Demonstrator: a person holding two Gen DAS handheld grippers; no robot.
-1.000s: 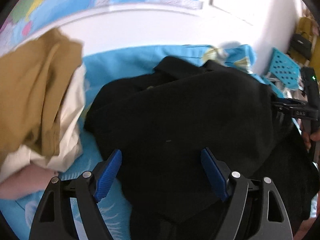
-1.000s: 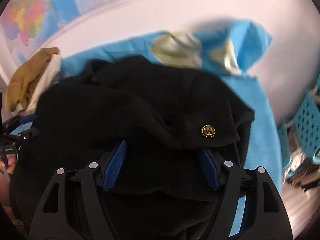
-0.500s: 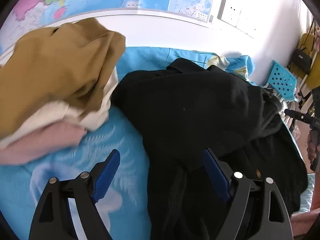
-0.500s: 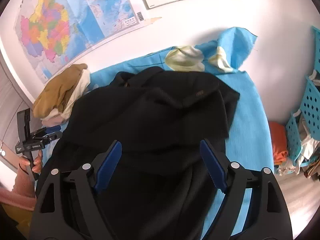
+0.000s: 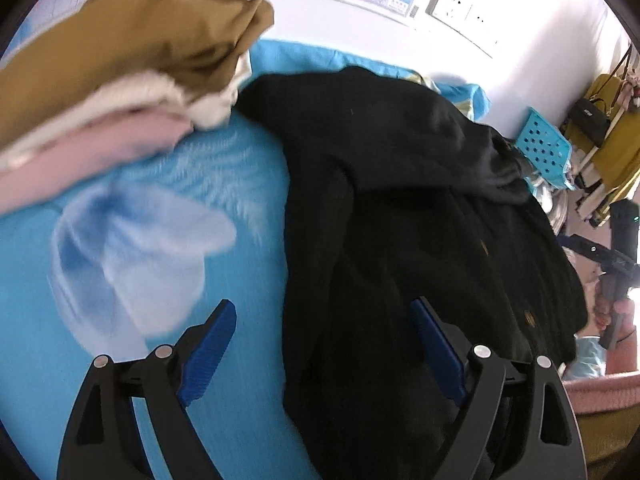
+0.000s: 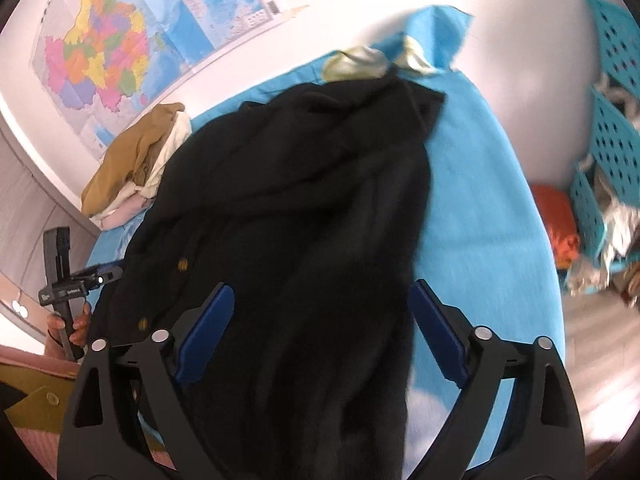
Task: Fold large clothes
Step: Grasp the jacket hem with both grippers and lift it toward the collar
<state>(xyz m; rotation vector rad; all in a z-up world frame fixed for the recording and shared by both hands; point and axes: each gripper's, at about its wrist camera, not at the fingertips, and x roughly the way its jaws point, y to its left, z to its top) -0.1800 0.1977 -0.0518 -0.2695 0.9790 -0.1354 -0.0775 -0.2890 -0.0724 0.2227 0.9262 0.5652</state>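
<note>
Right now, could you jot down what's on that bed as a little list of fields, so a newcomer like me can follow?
Surface: blue printed bedsheet
Main garment: black coat with gold buttons, spread rumpled over the sheet, not yet folded neatly
Stack beside it: brown garment on top, cream and pink pieces beneath
Left gripper: jaws open, have just been opening, above the coat's edge, gripping nothing
Right gripper: jaws open, have just been opening, over the coat, gripping nothing
Wall behind: coloured map, white sockets
Room side: turquoise perforated baskets

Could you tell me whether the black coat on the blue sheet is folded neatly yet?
Not yet. The black coat lies loosely rumpled across the blue sheet, with uneven creases and one flap bunched over.
</note>
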